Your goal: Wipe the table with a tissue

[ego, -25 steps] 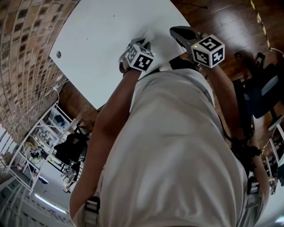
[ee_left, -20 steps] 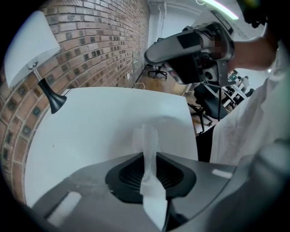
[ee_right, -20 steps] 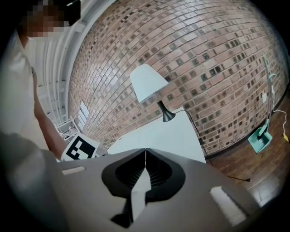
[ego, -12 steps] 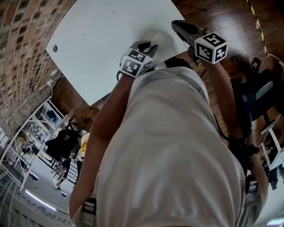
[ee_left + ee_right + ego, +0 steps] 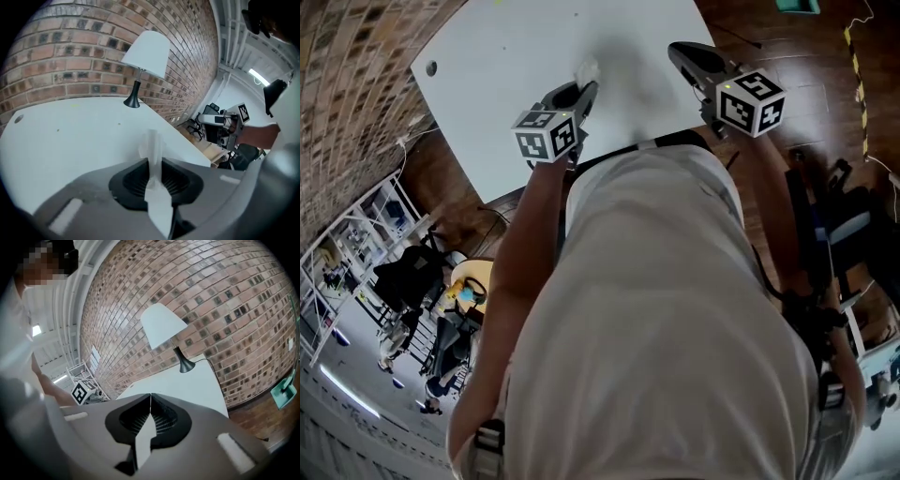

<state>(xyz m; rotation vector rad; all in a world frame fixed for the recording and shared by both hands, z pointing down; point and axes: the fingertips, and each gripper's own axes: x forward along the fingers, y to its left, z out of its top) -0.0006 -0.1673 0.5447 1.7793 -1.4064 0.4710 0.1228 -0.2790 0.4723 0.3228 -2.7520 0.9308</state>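
The white table (image 5: 516, 66) fills the top of the head view. My left gripper (image 5: 584, 86) hangs over the table's near part, shut on a small white tissue (image 5: 587, 70). In the left gripper view the tissue (image 5: 152, 145) stands up as a thin strip pinched between the pads, above the tabletop (image 5: 70, 140). My right gripper (image 5: 680, 52) is over the table's right edge. Its jaws (image 5: 150, 397) are shut with nothing between them. The person's white shirt hides the near table edge.
A white-shaded lamp (image 5: 145, 51) on a black stem stands at the table's far side against the brick wall (image 5: 211, 296). A cable hole (image 5: 429, 67) sits near the table's left corner. Dark wood floor (image 5: 806, 56) lies to the right, with chairs and racks (image 5: 412, 281) below left.
My left gripper has moved left and lifted off the table with the tissue, rolling its marker cube over. The right gripper has shifted only slightly.
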